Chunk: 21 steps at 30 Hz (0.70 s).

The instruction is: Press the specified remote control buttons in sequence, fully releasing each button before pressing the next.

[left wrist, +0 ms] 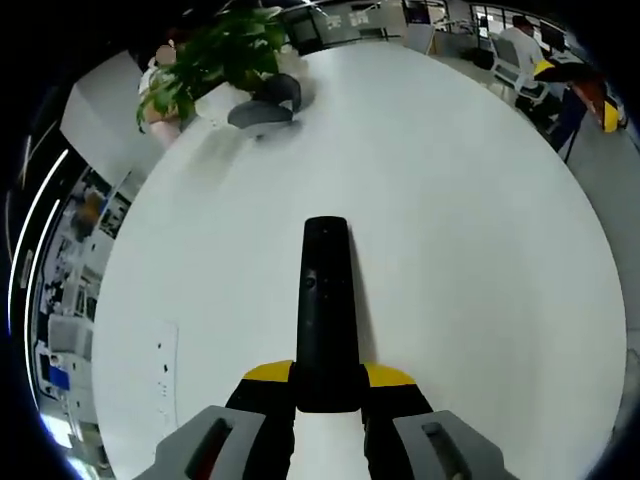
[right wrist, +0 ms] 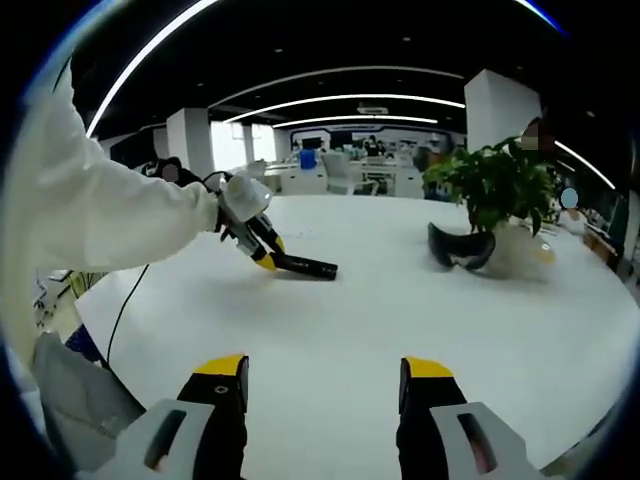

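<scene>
Two tools are working: the left tool [left wrist: 328, 385] is clamping the remote [left wrist: 326, 300] over the tabletop [left wrist: 480, 230]; the right tool [right wrist: 325, 385], jaws apart, is hanging back. A loose clamp risks the remote slipping under presses.

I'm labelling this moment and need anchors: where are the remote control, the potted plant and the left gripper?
remote control [left wrist: 325, 310]: left gripper view, middle of its black body.
potted plant [right wrist: 497, 185]: right gripper view, its leaves.
left gripper [left wrist: 328, 385]: left gripper view, between the yellow-tipped jaws clamping the remote.
</scene>
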### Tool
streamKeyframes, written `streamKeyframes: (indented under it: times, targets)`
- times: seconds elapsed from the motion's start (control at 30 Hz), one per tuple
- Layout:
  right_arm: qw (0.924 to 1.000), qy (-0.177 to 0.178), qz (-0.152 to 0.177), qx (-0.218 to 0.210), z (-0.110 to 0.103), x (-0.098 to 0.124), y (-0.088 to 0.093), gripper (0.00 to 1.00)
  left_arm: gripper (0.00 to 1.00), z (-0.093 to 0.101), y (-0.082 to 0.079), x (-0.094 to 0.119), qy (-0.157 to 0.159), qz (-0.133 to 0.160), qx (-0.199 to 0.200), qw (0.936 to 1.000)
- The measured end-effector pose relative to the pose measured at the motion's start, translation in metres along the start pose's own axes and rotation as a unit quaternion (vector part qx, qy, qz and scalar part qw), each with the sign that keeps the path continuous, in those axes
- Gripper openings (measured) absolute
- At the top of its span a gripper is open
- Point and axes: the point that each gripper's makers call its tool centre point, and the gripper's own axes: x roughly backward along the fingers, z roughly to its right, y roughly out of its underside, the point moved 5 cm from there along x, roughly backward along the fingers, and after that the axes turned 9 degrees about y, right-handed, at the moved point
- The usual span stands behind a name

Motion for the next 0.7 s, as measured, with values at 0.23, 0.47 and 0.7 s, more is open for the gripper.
streamKeyframes:
  times: [0.23, 0.47, 0.7]
  targets:
    - [1.0000, 0.001, -0.001, -0.001, 0.000, 0.000, 0.000, 0.59, 0.24, -0.010, 0.004, -0.004, 0.007, -0.017, -0.009, 0.9998]
    - [1.0000, -0.001, -0.004, 0.001, -0.001, -0.001, 0.001, 0.59, 0.24, -0.019, 0.006, -0.005, 0.008, -0.027, -0.010, 0.9996]
    - [1.0000, 0.002, -0.004, -0.001, 0.001, -0.001, 0.001, 0.60, 0.24, -0.019, 0.008, -0.015, 0.015, -0.045, -0.018, 0.9987]
